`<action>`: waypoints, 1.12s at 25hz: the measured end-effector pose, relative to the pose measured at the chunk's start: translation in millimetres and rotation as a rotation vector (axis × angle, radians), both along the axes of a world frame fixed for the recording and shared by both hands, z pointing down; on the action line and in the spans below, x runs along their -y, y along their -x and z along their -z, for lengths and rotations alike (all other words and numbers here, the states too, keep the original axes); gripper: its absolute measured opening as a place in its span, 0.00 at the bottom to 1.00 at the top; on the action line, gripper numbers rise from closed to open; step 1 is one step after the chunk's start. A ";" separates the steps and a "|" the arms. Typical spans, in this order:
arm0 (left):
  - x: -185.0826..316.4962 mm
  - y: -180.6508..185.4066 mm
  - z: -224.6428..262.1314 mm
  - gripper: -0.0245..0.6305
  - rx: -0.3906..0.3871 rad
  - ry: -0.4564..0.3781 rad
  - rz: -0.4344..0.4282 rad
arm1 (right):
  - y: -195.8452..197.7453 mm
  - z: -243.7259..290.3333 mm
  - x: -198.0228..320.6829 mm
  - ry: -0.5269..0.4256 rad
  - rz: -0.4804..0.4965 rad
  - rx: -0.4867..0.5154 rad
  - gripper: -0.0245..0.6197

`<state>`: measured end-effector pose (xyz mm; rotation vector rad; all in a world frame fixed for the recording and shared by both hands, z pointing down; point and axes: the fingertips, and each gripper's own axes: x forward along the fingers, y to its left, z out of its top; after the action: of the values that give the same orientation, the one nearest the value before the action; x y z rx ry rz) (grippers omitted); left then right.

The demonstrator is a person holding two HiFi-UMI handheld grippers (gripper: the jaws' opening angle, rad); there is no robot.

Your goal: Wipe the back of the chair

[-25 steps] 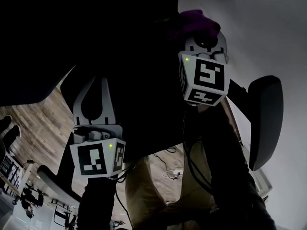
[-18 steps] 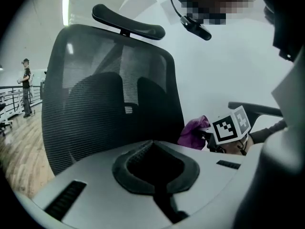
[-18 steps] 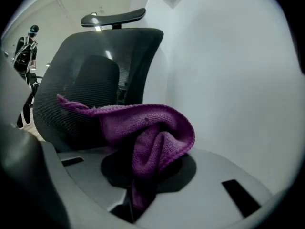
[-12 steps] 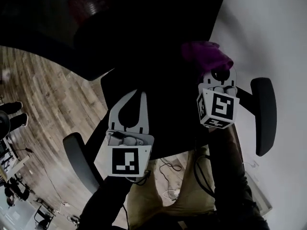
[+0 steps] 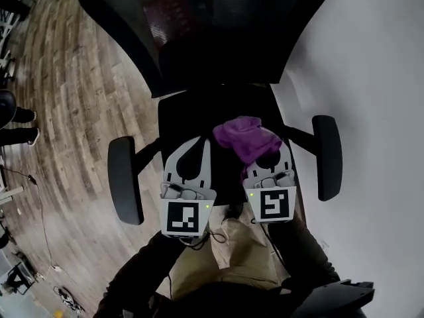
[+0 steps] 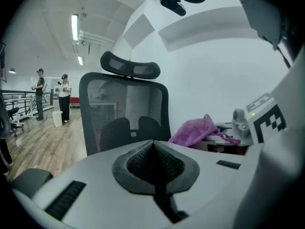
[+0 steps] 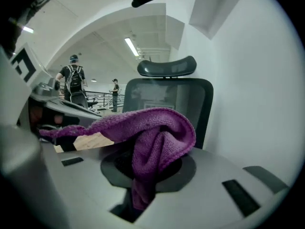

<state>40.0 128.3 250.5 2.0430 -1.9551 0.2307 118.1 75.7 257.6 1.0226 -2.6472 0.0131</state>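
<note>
Overhead, both grippers hover above the seat (image 5: pixel 199 114) of a black office chair, whose mesh backrest (image 5: pixel 218 25) stands beyond them, well apart, with its headrest (image 6: pixel 130 67) on top. The right gripper (image 5: pixel 266 156) has its jaws clamped on a fold of a purple knitted cloth (image 5: pixel 246 136); most of the cloth bunches loosely over and ahead of the jaws. The left gripper (image 5: pixel 193 150) has its jaws pressed together with nothing between them. Both point at the backrest's front, so the rear surface named in the task probably has not been reached. Likely failure modes: the cloth, pinched only at one fold, may pull free or catch when dragged across the mesh; the chair may swivel or roll under wiping pressure, since neither gripper braces it or either armrest (image 5: pixel 124 179); and the white wall (image 5: pixel 377 78) near the chair's right side may cramp a reach around the back. No brand, label or legible writing appears; the grippers' cubes carry square black-and-white markers only, and a reddish patch behind the mesh cannot be read.
</note>
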 end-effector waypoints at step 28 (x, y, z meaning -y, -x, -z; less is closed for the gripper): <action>-112.7 -91.5 189.2 0.04 0.185 -0.209 0.006 | -68.5 209.5 -139.0 -0.122 0.076 0.195 0.14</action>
<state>131.5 241.0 61.3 2.2148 -2.1776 0.2306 186.6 214.7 48.1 1.0038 -2.8940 -0.0701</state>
